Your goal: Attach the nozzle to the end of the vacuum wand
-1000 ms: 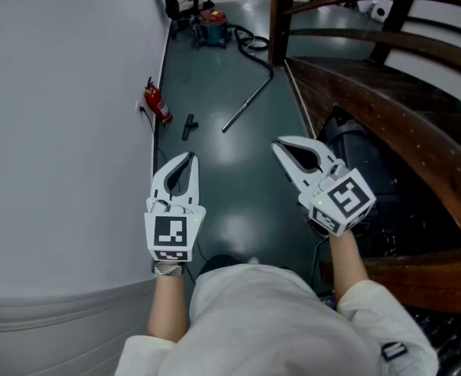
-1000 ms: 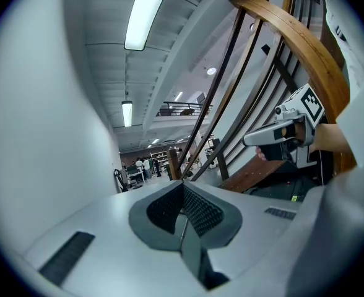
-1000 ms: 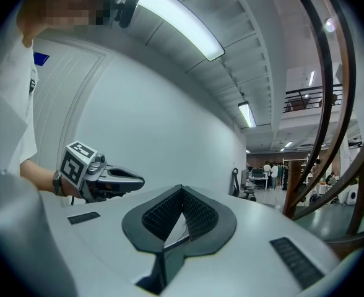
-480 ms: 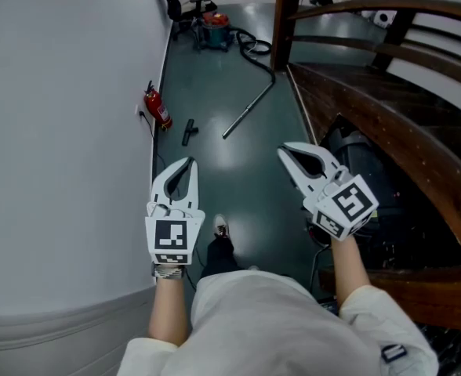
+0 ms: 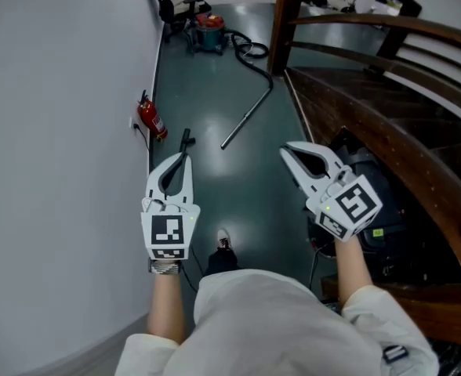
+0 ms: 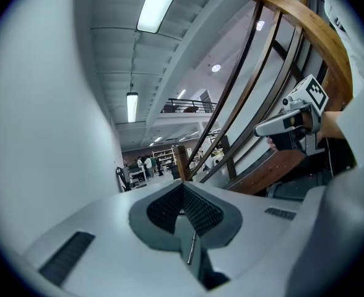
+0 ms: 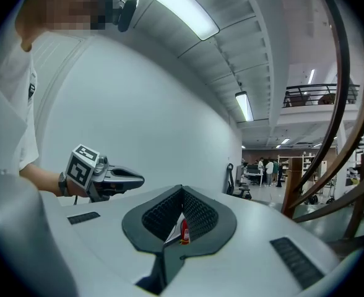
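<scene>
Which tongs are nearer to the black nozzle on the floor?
Left. In the head view the left tongs end just below the nozzle; the right tongs are well to its right.

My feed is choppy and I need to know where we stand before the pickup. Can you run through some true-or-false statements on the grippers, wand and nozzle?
1. The left gripper and right gripper are both shut and hold nothing. True.
2. The nozzle is already fitted on the wand. False: the two lie apart on the floor.
3. The wand is clear of both grippers. True.
4. The fire extinguisher stands by the staircase. False: it is against the wall on the left.
5. The vacuum sits beyond the wand. True.
</scene>
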A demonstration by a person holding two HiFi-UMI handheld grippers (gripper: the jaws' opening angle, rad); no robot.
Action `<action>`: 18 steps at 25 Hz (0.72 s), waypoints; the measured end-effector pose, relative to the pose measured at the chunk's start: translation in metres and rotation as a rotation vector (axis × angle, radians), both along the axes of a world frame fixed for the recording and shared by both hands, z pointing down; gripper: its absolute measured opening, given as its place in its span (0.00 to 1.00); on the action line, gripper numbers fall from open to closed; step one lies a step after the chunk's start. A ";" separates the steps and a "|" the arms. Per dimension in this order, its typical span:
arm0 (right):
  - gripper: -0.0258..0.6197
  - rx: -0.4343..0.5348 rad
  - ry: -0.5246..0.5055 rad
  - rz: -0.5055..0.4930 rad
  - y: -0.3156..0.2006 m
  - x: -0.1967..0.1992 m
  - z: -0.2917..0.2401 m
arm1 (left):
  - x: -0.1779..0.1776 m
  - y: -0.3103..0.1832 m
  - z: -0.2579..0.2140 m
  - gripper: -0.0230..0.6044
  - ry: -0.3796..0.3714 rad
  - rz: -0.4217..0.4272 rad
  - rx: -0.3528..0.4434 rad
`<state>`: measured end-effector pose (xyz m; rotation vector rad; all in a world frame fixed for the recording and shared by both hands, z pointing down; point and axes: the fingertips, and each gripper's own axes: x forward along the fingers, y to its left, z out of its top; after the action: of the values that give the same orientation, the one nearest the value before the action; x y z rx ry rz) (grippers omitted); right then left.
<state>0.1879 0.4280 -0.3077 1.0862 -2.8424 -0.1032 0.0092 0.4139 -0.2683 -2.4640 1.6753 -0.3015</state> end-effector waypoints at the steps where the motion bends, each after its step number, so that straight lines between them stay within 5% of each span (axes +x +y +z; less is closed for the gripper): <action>1: 0.08 -0.004 -0.003 0.004 -0.009 -0.004 -0.001 | -0.004 -0.008 0.000 0.04 0.001 0.002 -0.002; 18: 0.08 -0.050 -0.001 -0.002 -0.116 -0.069 0.010 | -0.059 -0.109 0.007 0.04 -0.026 0.009 -0.040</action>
<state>0.1186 0.3122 -0.2972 1.0733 -2.8308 -0.0313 -0.0498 0.3050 -0.2609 -2.4848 1.6631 -0.3679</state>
